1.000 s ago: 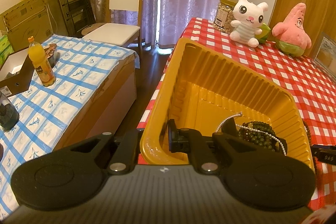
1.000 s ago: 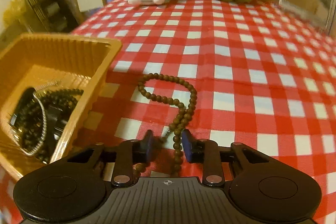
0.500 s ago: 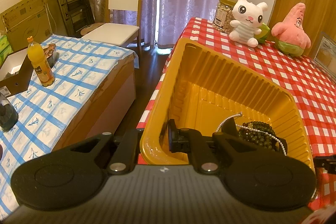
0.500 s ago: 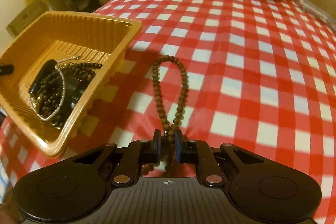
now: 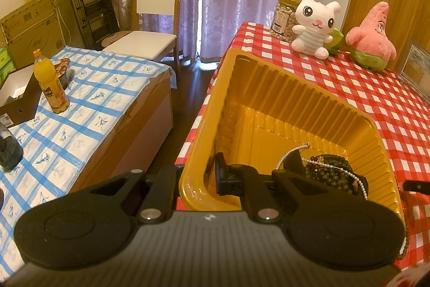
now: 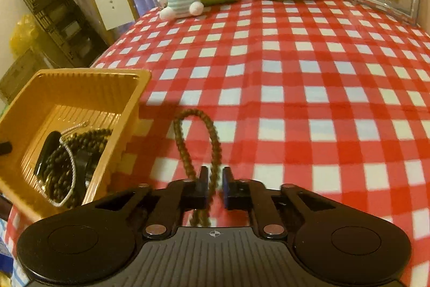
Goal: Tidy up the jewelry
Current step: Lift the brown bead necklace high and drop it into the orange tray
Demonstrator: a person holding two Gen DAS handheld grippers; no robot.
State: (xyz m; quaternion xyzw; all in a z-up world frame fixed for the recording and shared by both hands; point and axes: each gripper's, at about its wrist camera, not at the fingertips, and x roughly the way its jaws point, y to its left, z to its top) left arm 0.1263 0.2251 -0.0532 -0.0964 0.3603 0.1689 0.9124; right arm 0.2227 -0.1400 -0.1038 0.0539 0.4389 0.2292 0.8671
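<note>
bead strand loop runs lengthwise fwd from r tongs

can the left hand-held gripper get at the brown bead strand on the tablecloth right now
Probably not: the left hand-held gripper is shut on the yellow tray's wall, and the brown bead strand lies on the cloth beyond the tray's opposite side.

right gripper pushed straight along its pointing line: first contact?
Probably the brown bead strand already between the jaws of the right gripper, then the checked tablecloth just beyond; depth is unclear.
</note>
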